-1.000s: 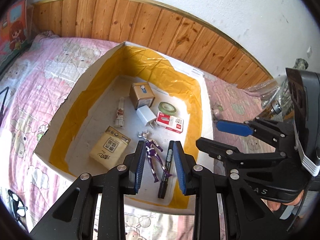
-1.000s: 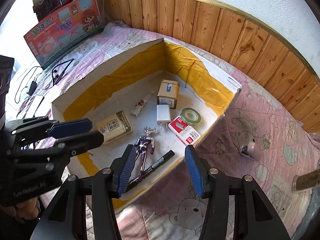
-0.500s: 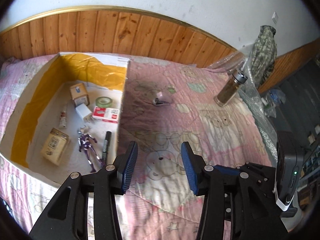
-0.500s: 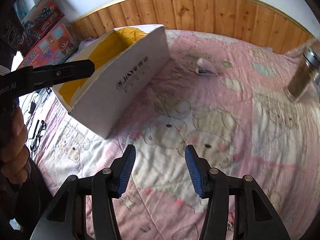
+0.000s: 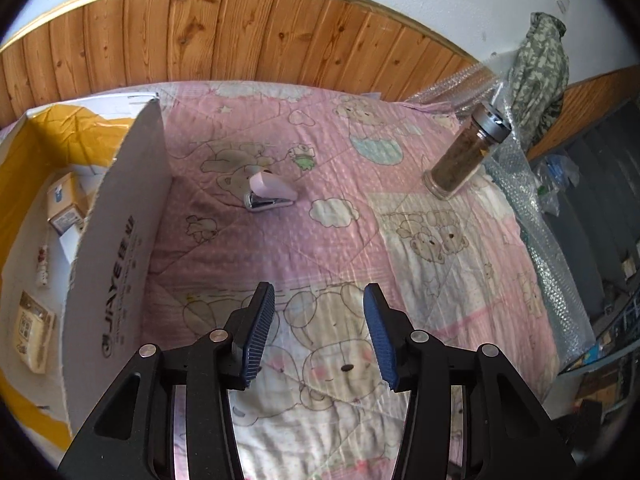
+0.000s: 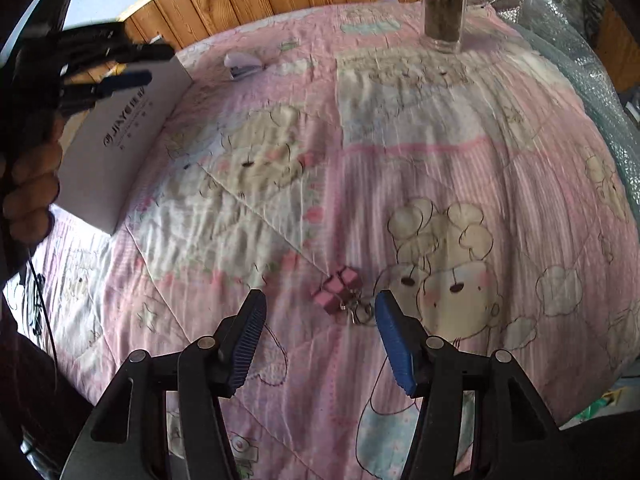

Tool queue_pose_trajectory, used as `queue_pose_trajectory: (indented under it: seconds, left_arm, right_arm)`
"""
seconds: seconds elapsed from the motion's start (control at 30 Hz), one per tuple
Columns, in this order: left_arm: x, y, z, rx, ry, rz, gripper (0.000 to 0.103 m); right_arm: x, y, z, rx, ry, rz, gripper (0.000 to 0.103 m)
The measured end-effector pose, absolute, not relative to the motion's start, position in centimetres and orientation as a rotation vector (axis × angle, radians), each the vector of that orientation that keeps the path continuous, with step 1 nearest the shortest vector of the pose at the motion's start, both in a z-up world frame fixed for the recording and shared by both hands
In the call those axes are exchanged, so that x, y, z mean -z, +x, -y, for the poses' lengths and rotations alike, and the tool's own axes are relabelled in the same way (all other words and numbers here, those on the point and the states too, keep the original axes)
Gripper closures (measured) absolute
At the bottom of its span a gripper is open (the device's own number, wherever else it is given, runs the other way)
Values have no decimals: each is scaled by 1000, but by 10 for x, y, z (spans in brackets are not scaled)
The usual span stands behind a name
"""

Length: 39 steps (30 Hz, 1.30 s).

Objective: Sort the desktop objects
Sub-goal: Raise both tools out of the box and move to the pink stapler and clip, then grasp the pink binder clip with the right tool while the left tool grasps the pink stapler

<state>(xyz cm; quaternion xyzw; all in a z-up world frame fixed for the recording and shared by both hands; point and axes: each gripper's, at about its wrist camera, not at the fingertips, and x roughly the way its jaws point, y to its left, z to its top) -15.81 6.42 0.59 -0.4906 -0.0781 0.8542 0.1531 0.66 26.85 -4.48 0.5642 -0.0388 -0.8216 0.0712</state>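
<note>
The white cardboard box, lined inside with yellow tape, is the sorting bin and the landmark here; small cartons already lie on its floor, so I judge the sorting well under way; three things are left outside it on the pink cartoon-bear quilt: a pale pink stapler just beside the box's printed wall, a glass jar of brown contents standing upright well apart from the box toward the far side, and pink binder clips far from the box, near the quilt's front edge; the right gripper hangs above those clips with its jaws just widened, spread and empty, the clips lying between the blue fingertips untouched, probably the next pick; the left gripper, jaws likewise just opened and holding nothing, points at bare quilt beside the box; behind the box run wood panelling and a white wall, with bubble wrap beyond the jar
</note>
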Motion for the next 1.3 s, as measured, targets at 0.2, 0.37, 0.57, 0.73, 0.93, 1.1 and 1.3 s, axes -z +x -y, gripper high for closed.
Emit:
queue_pose_trajectory:
  seconds: [0.2, 0.37, 0.57, 0.73, 0.93, 1.1, 1.3]
  left_arm:
    - [36, -210, -56, -2449, -1540, 398, 54]
    - [54, -251, -59, -2479, -1549, 457, 54]
    - [71, -296, -76, -2582, -1535, 214, 52]
    - [78, -311, -88, -2552, -1472, 103, 50]
    - [86, -292, -107, -2343, -1542, 167, 50]
    - [81, -274, -118, -2384, -1427, -52, 46]
    - [65, -248, -126, -2392, -1275, -293, 47]
  right_arm:
    - [58, -4, -264, 2446, 1722, 66, 44]
    - [67, -16, -271, 2434, 1756, 101, 44]
    - [76, -17, -273, 2403, 1775, 101, 44]
    - [76, -18, -269, 2399, 1758, 45, 45]
    - [74, -19, -277, 2404, 1750, 85, 65]
    - [71, -17, -281, 2397, 1745, 115, 65]
    - [69, -16, -281, 2381, 1749, 148, 62]
